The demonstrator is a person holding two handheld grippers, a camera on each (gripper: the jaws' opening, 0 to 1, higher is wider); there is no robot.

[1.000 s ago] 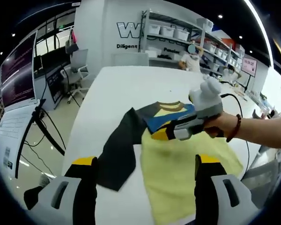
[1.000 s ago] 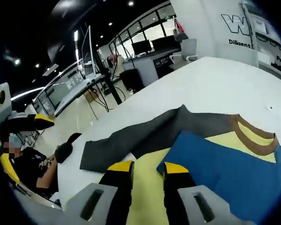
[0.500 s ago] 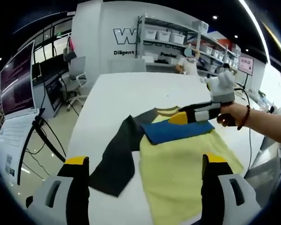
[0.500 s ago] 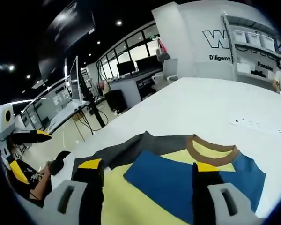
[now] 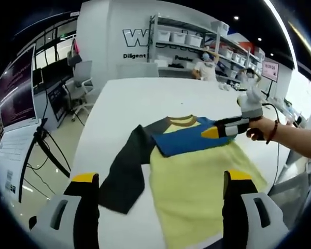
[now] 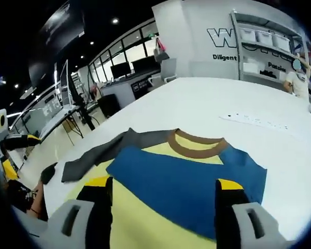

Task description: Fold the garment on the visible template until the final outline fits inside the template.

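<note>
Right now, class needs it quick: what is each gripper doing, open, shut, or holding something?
Left gripper: open, holding nothing, above the yellow shirt.
Right gripper: open, holding nothing, over the folded blue sleeve.

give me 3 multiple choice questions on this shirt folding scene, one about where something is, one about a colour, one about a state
1. Where does the blue sleeve lie?
A. folded across the chest of the yellow shirt
B. hanging off the table
C. under the dark grey sleeve

2. What colour is the collar?
A. red
B. brown
C. white

3. How do the right gripper's jaws stand?
A. shut on the collar
B. shut on the blue sleeve
C. open, apart over the shirt

Answers:
1 A: the blue sleeve sits over the yellow front below the collar.
2 B: a brown band rings the neck.
3 C: the right gripper view shows both jaws wide apart with cloth visible between them.
</note>
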